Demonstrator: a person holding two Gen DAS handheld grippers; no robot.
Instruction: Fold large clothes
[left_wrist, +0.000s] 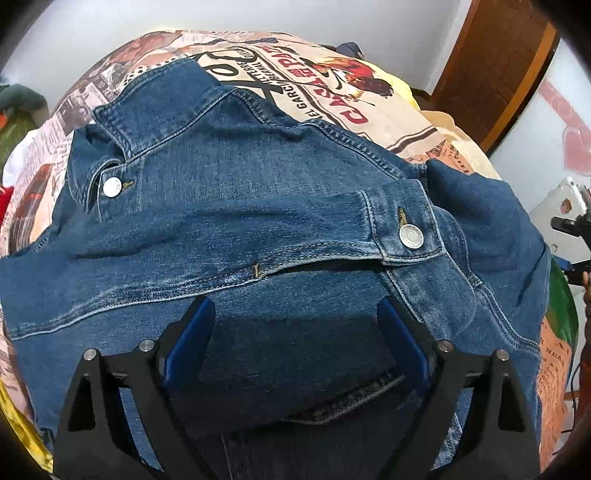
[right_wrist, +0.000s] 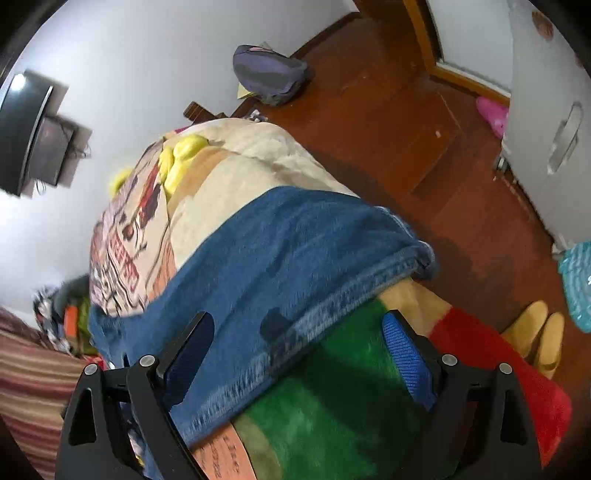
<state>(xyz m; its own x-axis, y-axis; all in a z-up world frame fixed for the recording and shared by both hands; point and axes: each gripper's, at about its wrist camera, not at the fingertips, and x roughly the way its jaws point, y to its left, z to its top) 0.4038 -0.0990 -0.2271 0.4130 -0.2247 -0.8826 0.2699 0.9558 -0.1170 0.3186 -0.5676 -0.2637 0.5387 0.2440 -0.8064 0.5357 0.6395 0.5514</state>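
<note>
A blue denim jacket (left_wrist: 258, 206) lies spread on a bed covered with a printed blanket (left_wrist: 332, 74). Its collar points to the far left and a cuffed sleeve with a metal button (left_wrist: 411, 236) lies across the body. My left gripper (left_wrist: 295, 314) hovers just above the jacket's near part, jaws wide open and empty. In the right wrist view the jacket (right_wrist: 295, 251) lies over the bed's corner with its hem edge near. My right gripper (right_wrist: 297, 332) is open and empty over that hem edge and the green patch of blanket (right_wrist: 332, 398).
The bed's edge drops to a brown wooden floor (right_wrist: 424, 129) on the right. A purple bag (right_wrist: 269, 77), a white cabinet (right_wrist: 554, 129), yellow slippers (right_wrist: 535, 332) and a wooden door (left_wrist: 491, 66) are around. Clothes pile (right_wrist: 66, 317) at the far left.
</note>
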